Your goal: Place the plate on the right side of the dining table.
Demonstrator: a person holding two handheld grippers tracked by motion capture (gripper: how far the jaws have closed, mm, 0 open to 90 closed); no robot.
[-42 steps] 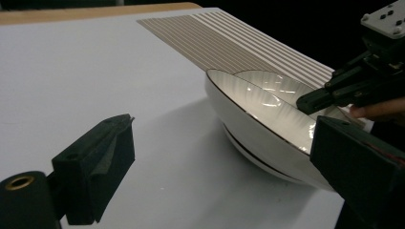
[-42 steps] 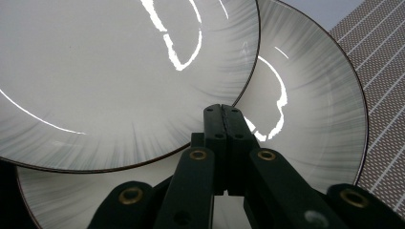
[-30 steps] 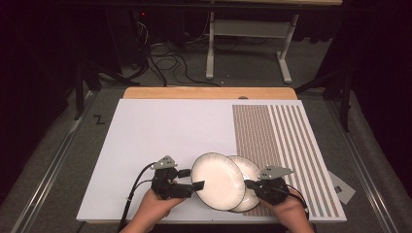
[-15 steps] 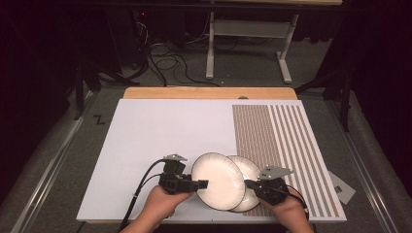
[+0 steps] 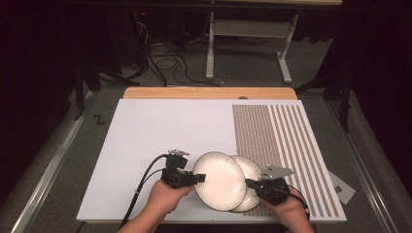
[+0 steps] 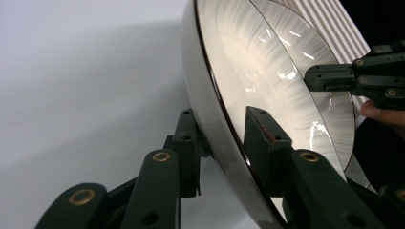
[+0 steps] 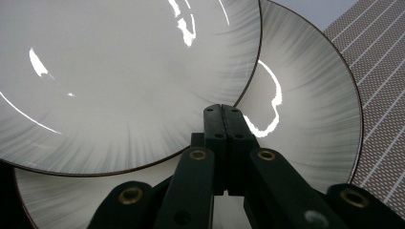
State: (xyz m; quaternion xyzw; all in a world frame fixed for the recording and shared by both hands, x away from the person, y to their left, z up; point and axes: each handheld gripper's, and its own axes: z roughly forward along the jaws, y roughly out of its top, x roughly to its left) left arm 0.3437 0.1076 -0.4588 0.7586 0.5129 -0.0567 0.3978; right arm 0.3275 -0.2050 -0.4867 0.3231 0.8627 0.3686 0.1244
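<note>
Two white plates with dark rims overlap near the table's front edge. The upper plate lies partly on the lower plate. My left gripper has just been closing. Its jaws now pinch the upper plate's left rim, one pad under it and one on its inner face, and that plate is tilted up. My right gripper is shut with nothing between its jaws. Its tips rest over the lower plate beside the upper plate's rim. The left gripper view has it at right.
The plates sit on a white board whose right part is a brown striped mat. A wooden table edge runs behind it. Cables and a metal stand lie on the floor beyond. A person's hands hold both grippers at the front edge.
The left gripper shifted slightly right onto the upper plate's rim and its jaws closed on it. The plate's left edge is a little raised. The right gripper stayed still.
</note>
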